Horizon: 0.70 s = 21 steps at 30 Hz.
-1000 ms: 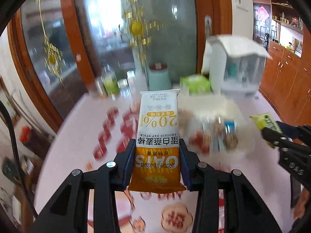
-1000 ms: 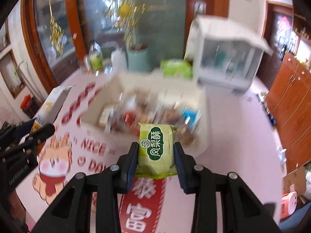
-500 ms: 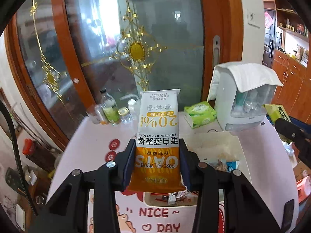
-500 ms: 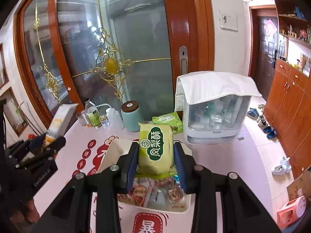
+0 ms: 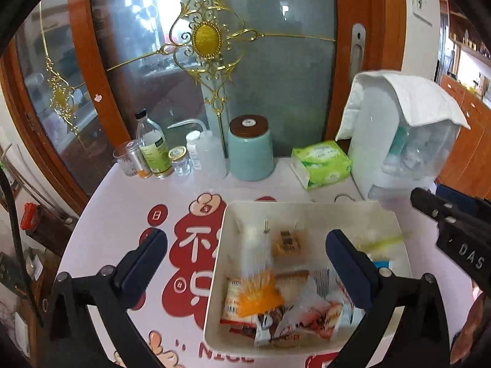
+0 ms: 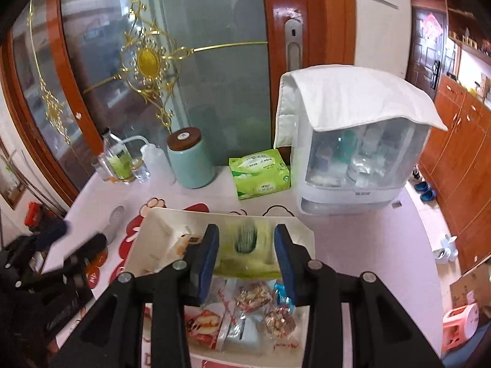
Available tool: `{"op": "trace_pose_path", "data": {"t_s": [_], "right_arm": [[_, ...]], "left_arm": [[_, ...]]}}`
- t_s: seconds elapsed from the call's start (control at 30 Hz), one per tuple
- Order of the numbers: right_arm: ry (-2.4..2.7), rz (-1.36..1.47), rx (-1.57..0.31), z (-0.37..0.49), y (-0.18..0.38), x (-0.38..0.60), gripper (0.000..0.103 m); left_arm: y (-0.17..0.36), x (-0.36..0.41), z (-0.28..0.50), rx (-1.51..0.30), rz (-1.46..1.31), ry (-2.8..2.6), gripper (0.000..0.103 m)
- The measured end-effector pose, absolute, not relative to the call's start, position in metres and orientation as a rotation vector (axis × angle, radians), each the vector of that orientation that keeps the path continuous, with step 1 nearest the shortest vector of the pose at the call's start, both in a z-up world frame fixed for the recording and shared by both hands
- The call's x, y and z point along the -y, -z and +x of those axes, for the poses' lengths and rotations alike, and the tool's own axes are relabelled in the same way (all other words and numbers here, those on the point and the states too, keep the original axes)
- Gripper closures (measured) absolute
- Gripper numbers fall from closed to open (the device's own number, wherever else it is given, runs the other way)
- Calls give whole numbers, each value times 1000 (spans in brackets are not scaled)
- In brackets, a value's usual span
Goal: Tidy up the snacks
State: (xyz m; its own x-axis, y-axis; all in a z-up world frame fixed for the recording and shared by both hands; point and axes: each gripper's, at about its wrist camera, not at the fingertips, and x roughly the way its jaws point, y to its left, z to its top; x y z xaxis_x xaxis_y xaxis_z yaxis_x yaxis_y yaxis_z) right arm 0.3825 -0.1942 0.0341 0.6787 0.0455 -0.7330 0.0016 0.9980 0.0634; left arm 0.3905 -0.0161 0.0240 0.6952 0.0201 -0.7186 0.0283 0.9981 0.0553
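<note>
A white bin [image 5: 388, 211] [image 6: 159, 214] full of wrapped snacks stands on the pink printed table. My left gripper [image 5: 245, 256] is open above the bin's left half; a blurred orange-and-white oat bar pack [image 5: 257, 288] is falling into the bin below it. My right gripper [image 6: 245, 248] is open above the bin; a blurred green snack pack [image 6: 245, 245] drops between its fingers, free of the pads. The right gripper also shows at the right edge of the left wrist view [image 5: 445, 224].
At the table's back stand a teal canister [image 5: 251, 150], a green tissue pack [image 5: 320, 164], bottles and jars [image 5: 153, 153] and a white cloth-covered cabinet [image 6: 356, 150]. A glass door with gold ornament is behind. The table edge and floor lie to the right.
Both grippers opened and let go of their packs, which now fall blurred into the bin. Both grippers moved closer over the bin.
</note>
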Motion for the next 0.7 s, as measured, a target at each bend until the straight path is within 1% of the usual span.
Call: {"op": "trace_pose_path", "data": {"t_s": [0.03, 0.13, 0.47, 0.7], "right_arm": [[-9, 47, -822, 386, -31, 192, 53], [-1, 42, -811, 389, -27, 191, 45], [-8, 50, -828, 386, -18, 190, 44], [-18, 95, -820, 363, -34, 200, 44]], "left_arm": [[-20, 17, 393, -815, 60, 16, 0], [-11, 18, 398, -849, 74, 12, 0], [-20, 14, 386, -843, 67, 39, 0], [-45, 11, 358, -829, 40, 54, 0]]}}
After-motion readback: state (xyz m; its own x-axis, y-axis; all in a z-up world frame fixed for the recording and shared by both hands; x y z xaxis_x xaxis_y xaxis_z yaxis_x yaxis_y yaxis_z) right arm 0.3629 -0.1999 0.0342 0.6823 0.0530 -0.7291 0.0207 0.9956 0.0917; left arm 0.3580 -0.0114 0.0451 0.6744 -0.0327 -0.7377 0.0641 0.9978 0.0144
